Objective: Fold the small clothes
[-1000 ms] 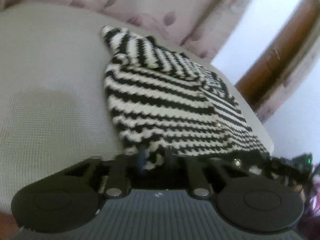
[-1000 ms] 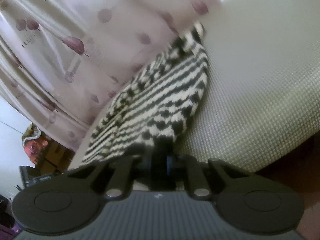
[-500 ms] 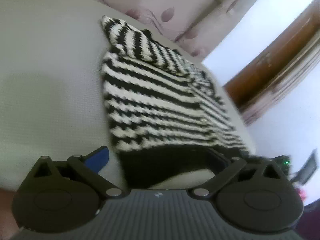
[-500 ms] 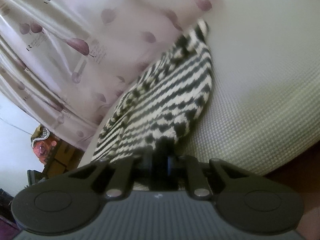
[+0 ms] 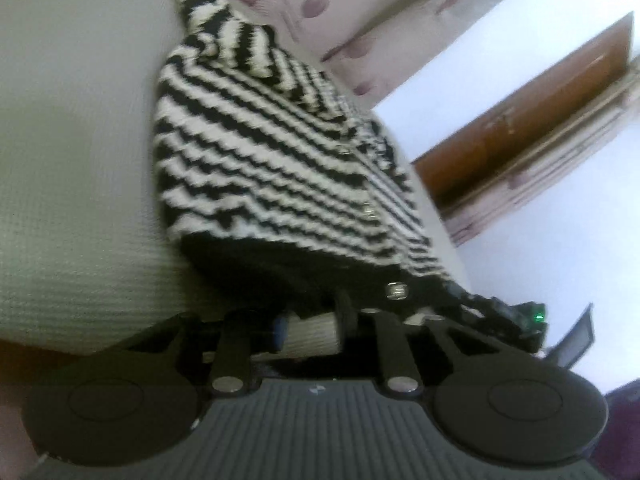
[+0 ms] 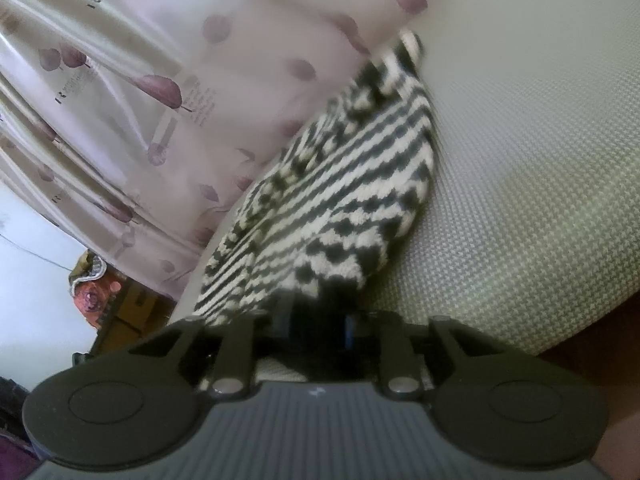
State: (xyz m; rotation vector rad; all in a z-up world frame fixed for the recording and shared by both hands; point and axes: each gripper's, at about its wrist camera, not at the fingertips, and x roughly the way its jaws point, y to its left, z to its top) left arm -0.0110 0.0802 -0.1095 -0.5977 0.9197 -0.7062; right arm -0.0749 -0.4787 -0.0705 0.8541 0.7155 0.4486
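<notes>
**Striped knit garment on waffle-weave pad, both grippers at its near hem**

The striped knit garment point(image 5: 272, 152) is a chunky black-and-white zigzag knit with a solid black hem band. It lies mid-frame in both views on the woven pad point(image 5: 72, 184), a pale grey-green, waffle-textured surface with a rounded edge.

Left wrist view only: small metal snaps run down the garment's right side, one just above the jaws. A pointed striped flap sits at the far end, upper centre. A brown wooden door point(image 5: 532, 120) is at right, and a green LED on dark hardware at lower right.

Right wrist view only: the curtain point(image 6: 140, 92), sheer pink with purple leaf print, fills the upper left. Orange-patterned clutter point(image 6: 96, 296) sits at the left edge. The pad's weave reads sharper here.

The left gripper point(image 5: 310, 330) is at the bottom centre. Its jaws stand partly apart, and pad shows in the gap. The black hem drapes over the right finger and is raised off the pad there. A clamp on it is not visible.

The right gripper point(image 6: 318, 322) has its jaws close together on the dark hem edge. The fabric runs up and away from them towards the upper right.
</notes>
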